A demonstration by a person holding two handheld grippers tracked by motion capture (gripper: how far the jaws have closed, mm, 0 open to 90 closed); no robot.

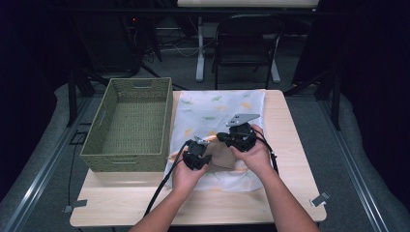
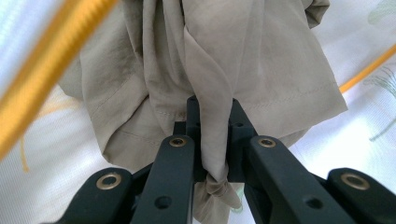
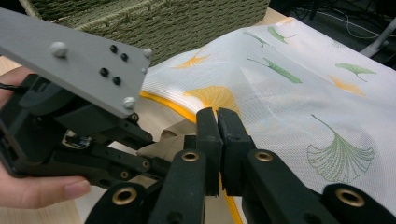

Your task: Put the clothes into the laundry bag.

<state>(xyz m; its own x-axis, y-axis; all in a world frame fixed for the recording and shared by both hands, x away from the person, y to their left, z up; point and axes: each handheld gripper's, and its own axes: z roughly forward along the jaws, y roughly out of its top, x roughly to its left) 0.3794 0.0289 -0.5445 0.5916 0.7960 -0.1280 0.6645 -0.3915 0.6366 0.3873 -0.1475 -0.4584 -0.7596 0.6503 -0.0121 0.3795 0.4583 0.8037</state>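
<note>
Left tongs [image 2: 212, 140] clench the beige cloth [image 2: 243, 70]; right tongs [image 3: 218, 135] pinch the bag [image 3: 299, 93] rim, apparently holding it open for loading.

Olive woven rectangular basket [image 1: 129, 126] at the left of the pale wooden table [image 1: 290, 193]. Just to its right, white leaf-printed mesh bag [image 1: 217, 108] spread flat. On the bag's near part, crumpled beige cloth garment [image 1: 223, 155], between both grippers.
</note>
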